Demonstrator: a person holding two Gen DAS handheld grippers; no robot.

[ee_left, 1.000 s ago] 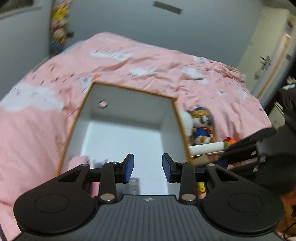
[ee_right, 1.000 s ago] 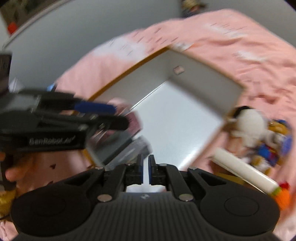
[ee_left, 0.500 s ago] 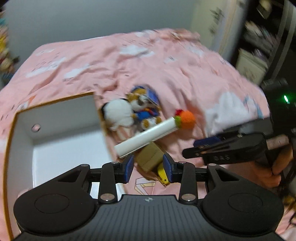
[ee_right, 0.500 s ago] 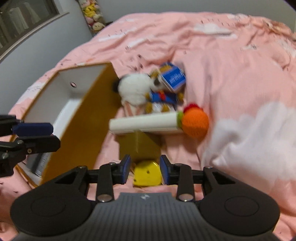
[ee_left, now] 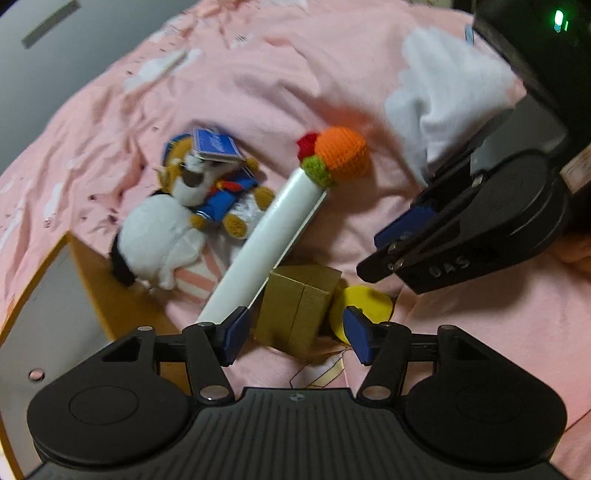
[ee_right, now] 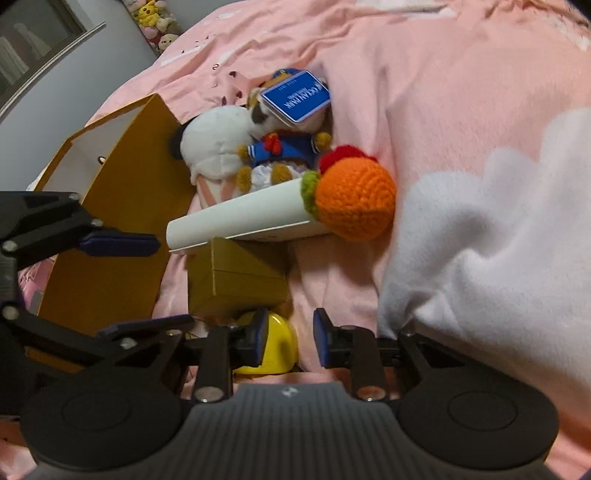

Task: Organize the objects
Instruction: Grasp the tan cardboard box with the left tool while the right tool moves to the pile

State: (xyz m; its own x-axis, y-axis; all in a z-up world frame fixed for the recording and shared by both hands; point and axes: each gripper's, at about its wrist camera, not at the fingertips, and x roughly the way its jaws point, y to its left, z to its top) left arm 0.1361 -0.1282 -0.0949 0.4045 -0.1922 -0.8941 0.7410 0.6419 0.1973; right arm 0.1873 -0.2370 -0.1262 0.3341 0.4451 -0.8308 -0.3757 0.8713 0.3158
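On the pink bedspread lie a small gold box (ee_left: 295, 308) (ee_right: 236, 280), a yellow round object (ee_left: 364, 308) (ee_right: 275, 345), a white paper cone (ee_left: 264, 236) (ee_right: 240, 221) with an orange crochet ball (ee_left: 341, 157) (ee_right: 354, 195), and a plush toy with a blue tag (ee_left: 195, 206) (ee_right: 266, 140). My left gripper (ee_left: 295, 334) is open, its fingers on either side of the gold box. My right gripper (ee_right: 290, 341) is open and empty, just right of the yellow object. The right gripper also shows in the left view (ee_left: 402, 240).
An open box with mustard-yellow sides and a white inside (ee_left: 51, 295) (ee_right: 118, 206) stands left of the pile. A white cloud print (ee_right: 498, 229) covers the bedspread on the right. Plush toys (ee_right: 151, 14) sit on a far sill.
Both grippers have swung from the open box to the pile of objects and come in close. The right gripper went from shut to open. The left jaws opened wider around the gold box.
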